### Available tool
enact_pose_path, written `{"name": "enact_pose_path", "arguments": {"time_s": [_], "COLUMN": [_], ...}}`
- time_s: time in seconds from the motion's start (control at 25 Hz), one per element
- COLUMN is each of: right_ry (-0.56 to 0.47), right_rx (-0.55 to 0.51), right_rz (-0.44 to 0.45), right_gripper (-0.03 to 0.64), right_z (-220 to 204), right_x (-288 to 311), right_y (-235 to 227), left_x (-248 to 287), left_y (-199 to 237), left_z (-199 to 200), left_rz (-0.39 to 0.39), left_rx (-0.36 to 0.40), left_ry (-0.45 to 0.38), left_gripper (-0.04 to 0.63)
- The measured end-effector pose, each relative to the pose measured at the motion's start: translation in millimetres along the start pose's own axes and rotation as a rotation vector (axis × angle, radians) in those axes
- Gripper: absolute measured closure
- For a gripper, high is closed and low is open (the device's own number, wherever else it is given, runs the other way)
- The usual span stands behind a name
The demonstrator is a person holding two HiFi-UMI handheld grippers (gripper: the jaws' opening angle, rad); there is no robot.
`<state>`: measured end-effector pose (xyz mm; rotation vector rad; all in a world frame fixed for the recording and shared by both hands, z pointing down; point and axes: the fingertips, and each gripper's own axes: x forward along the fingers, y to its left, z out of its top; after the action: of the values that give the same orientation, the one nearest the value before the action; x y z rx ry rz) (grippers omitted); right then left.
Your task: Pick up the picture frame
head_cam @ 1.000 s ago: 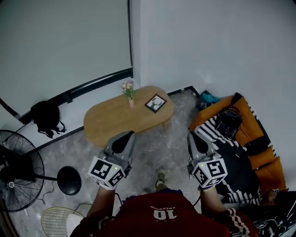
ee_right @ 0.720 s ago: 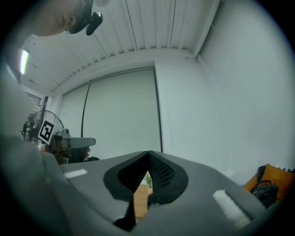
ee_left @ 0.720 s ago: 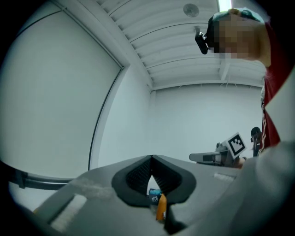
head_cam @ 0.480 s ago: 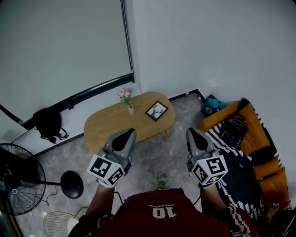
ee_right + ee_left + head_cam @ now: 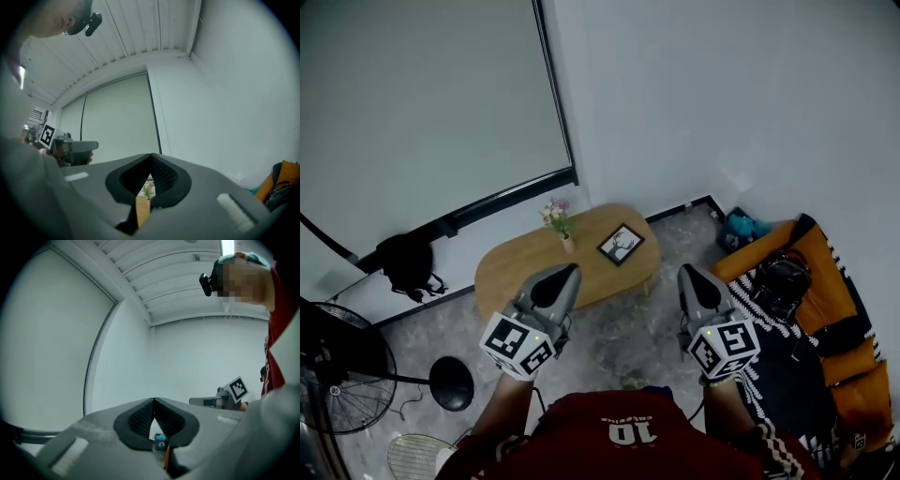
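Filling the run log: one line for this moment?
picture frame: on table, untouched | left gripper: shut, empty | right gripper: shut, empty

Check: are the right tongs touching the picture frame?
Apart. The head view shows the right tongs over the floor, short of the table where the picture frame lies.

White walls [image 5: 722, 94] meet at a corner; big pale blind [image 5: 422, 103] on left wall; grey marbled floor [image 5: 619, 333]; oval wooden tabletop [image 5: 520, 270] nr corner; black fan [image 5: 342, 375] & black bag [image 5: 408, 262] at left; orange sofa [image 5: 839, 300] at right; slatted white ceiling [image 5: 159, 282] w/ strip light [image 5: 227, 247].
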<state>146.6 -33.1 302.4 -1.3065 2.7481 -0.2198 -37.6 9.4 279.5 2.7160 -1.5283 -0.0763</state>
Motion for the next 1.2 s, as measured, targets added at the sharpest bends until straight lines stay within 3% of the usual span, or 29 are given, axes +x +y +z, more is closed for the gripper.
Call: {"name": "enact_pose_path", "arguments": {"time_s": [0.44,0.96,1.2], "right_ry": [0.002,0.062,0.081], "right_rx": [0.024,0.007,-0.007], "right_rz": [0.019,0.022,0.025], "right_gripper": [0.615,0.617,0.617], "right_z": [-2,-20,-21], "right_x": [12,68,116], "right_y": [-32,-50,-69], "left_x": [33,79,118], "left_y": [-3,50,98], "left_z": [-5,-26,-28], "left_rz": [0.042,0.053,0.100], "left_rx": [0.067,0.040,0.097], "left_ry": [0.015,0.014,0.027], "left_gripper": [0.592,0.592,0.592]}}
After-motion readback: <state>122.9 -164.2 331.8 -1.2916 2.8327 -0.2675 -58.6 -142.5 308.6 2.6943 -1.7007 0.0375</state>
